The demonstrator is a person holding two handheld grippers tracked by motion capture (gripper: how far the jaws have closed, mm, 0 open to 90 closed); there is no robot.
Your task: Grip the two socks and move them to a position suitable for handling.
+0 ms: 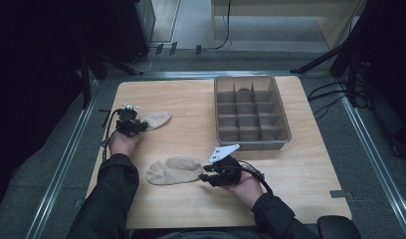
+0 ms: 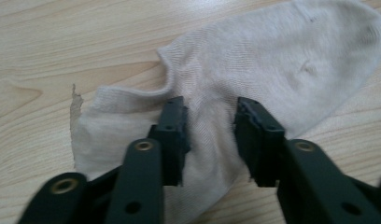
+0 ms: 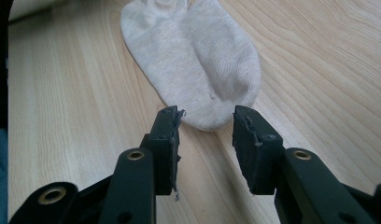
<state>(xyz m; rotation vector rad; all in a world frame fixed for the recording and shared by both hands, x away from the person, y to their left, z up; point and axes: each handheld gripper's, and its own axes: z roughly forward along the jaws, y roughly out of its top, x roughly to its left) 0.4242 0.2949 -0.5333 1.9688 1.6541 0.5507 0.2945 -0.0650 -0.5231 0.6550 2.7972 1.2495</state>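
Tray point(image 1: 285, 130) at table point(image 1: 310, 179) far right: grid of compartments, one dark item point(image 1: 245, 90) in back row, too small to identify. Left gripper point(image 2: 209, 122) jaws apart, straddling far sock point(image 2: 254, 65). Right gripper point(image 3: 205, 122) jaws apart, just short of near sock point(image 3: 198, 56).
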